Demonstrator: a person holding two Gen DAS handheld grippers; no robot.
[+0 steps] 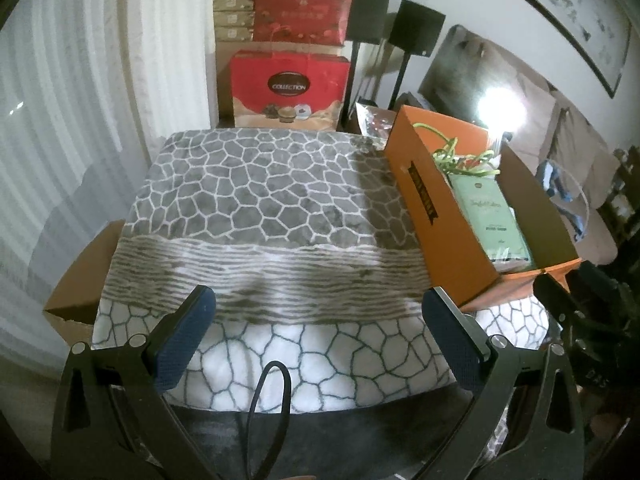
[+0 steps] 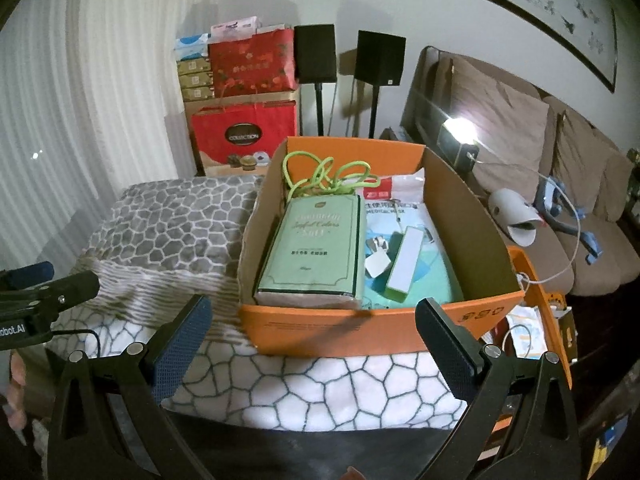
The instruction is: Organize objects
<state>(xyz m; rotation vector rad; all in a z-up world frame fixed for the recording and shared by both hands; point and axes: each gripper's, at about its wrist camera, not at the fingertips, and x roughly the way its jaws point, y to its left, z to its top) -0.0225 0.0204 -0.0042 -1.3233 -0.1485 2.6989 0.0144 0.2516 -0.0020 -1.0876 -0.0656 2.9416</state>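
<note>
An open orange box point(image 2: 360, 324) stands on the right part of a grey and white patterned blanket point(image 1: 260, 208). Inside it lie a pale green book point(image 2: 316, 244), a coiled green cord point(image 2: 320, 174), a white and green power bank point(image 2: 404, 264), a small white charger point(image 2: 378, 264) and a medical mask pack point(image 2: 400, 200). In the left wrist view the orange box point(image 1: 444, 216) sits to the right of my left gripper point(image 1: 318, 304), which is open and holds nothing. My right gripper point(image 2: 312, 316) is open just in front of the box's near wall, with nothing between its fingers.
Red gift bags point(image 1: 288, 88) and stacked cartons stand behind the blanket, beside two black speakers point(image 2: 380, 60) on stands. A brown sofa point(image 2: 540, 168) runs along the right wall. A brown cardboard box point(image 1: 84, 280) sits left of the blanket. An orange lid point(image 2: 540, 304) leans right of the box.
</note>
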